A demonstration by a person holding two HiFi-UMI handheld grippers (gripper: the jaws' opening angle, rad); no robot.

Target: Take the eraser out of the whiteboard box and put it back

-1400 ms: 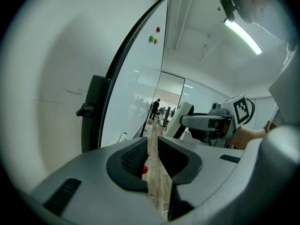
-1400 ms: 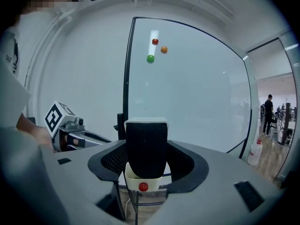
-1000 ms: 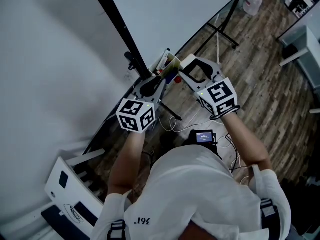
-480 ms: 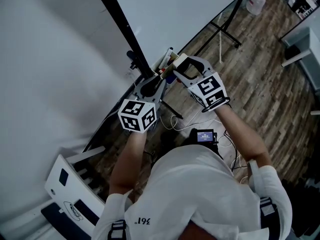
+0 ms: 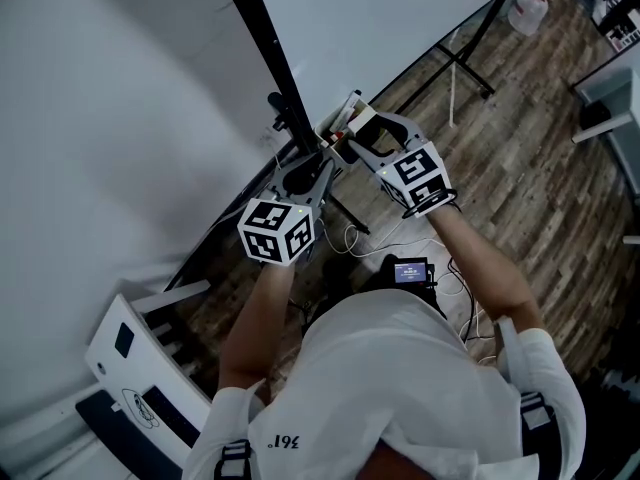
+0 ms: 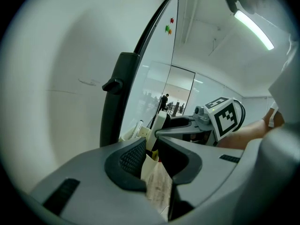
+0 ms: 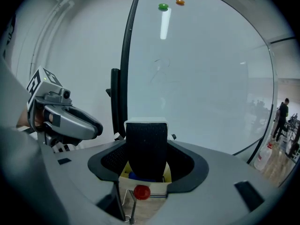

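Now, arms [image 5: 255,318] stretched forward, right claw [image 7: 146,162] clamps the upright eraser [image 7: 146,142]; left claw [image 6: 151,156] pinches the box wall [image 6: 157,186].

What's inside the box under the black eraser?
A bit of something blue shows inside the box. The eraser, gripped by the right gripper, covers the rest.

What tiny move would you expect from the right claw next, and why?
Probably a short straight lift. The right claw is shut on the eraser, which stands upright with its lower end in the box, while the left claw pinches the box's wall to steady it. Still, I can't tell whether the eraser is coming out or going back.
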